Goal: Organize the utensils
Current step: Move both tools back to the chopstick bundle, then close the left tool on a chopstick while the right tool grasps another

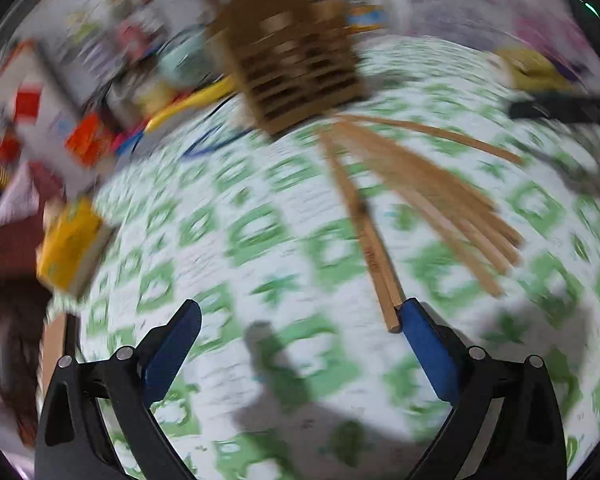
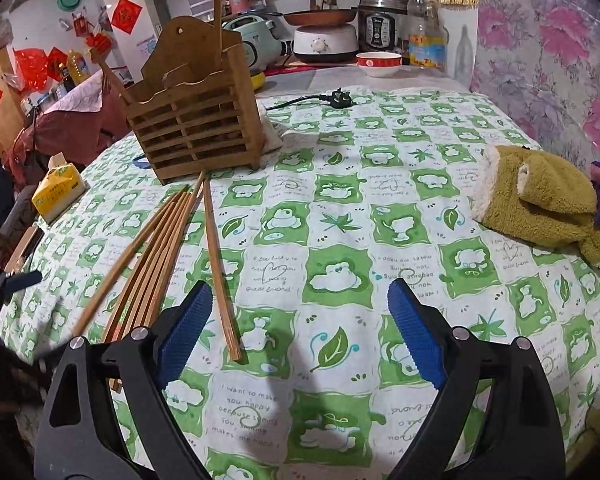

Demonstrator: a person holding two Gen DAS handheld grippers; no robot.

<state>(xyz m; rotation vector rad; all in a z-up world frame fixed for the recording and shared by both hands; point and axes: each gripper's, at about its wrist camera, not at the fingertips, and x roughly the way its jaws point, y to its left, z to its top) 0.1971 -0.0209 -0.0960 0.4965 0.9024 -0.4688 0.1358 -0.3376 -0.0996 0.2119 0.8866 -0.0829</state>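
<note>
A: Start with the big things. What is the job from here?

B: On the bench, under its green checked cloth, stands the wooden slatted holder at about eleven o'clock in the right wrist view, with at least one chopstick already upright in it. The loose chopsticks lie fanned on the cloth below it, so I judge the step in hand is picking up another and carrying it to the holder.

A: How would you do that well?

B: Take one stick, or one tidy pair, near its thick end, with the pads square across it so it cannot swivel. Lift it clear of the fan before turning it upright, then lower it tip first into a compartment without knocking the holder.

A: And the tongs?

B: The right tongs are spread wide with nothing between the pads. The single chopstick lies just beside the left pad, running towards twelve o'clock, and the bundle sits at about ten o'clock.

A: The left one?

B: The left wrist view is blurred, but the left tongs are plainly wide apart and empty. A pair of chopsticks ends at the right pad's tip; I cannot tell if it touches. The rest fan out towards one o'clock, the holder at twelve
</note>
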